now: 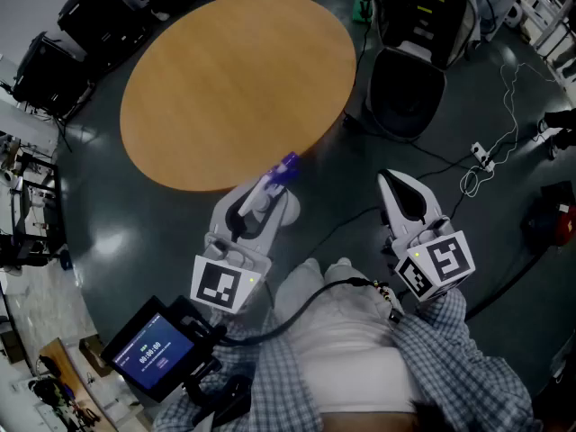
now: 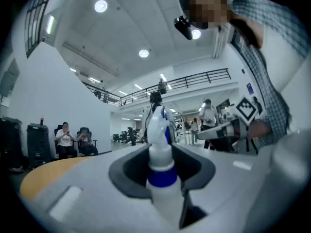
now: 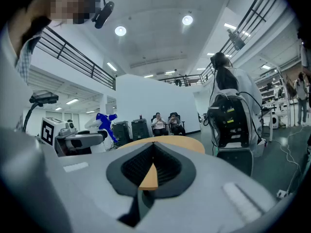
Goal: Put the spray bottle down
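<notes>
A white spray bottle (image 1: 273, 190) with a blue trigger head is clamped at its neck by my left gripper (image 1: 266, 198), held just off the near edge of the round wooden table (image 1: 225, 79). From the left gripper view the bottle (image 2: 159, 144) stands upright between the jaws, blue collar at the pads, with the table (image 2: 43, 171) low at left. To the right, over the dark floor, my right gripper (image 1: 397, 181) is shut and holds nothing. The right gripper view has the bottle's blue head (image 3: 104, 123) at left and the table (image 3: 167, 142) ahead.
An office chair with a backpack (image 1: 411, 70) stands right of the table. Black cases (image 1: 67, 43) sit at the far left. Cables and a power strip (image 1: 481, 157) lie on the floor at right. A small screen (image 1: 155, 351) hangs at the person's left side. Seated people are far off.
</notes>
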Action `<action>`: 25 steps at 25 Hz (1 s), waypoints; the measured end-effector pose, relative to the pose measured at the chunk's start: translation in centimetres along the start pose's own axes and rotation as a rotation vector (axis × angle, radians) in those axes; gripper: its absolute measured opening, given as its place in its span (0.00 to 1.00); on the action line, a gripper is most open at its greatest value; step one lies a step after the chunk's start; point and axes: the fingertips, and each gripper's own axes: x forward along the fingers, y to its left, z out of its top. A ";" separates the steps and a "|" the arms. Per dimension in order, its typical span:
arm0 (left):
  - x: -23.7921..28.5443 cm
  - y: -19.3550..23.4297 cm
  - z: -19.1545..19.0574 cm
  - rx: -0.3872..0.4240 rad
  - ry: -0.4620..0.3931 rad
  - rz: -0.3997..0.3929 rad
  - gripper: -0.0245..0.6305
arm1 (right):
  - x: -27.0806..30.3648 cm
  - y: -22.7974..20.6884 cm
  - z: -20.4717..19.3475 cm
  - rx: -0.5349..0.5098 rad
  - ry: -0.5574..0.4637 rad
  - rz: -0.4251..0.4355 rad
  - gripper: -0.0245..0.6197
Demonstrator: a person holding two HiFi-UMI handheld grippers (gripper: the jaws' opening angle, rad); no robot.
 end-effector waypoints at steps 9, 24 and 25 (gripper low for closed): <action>-0.1 0.1 0.0 0.010 -0.003 -0.003 0.23 | 0.1 0.1 -0.1 -0.002 -0.002 -0.001 0.04; -0.3 0.2 -0.4 0.008 -0.005 -0.008 0.23 | 0.1 0.0 -0.3 0.015 -0.004 -0.017 0.04; -0.4 0.5 -0.4 0.008 -0.005 -0.011 0.23 | 0.4 0.2 -0.3 0.015 -0.006 -0.019 0.04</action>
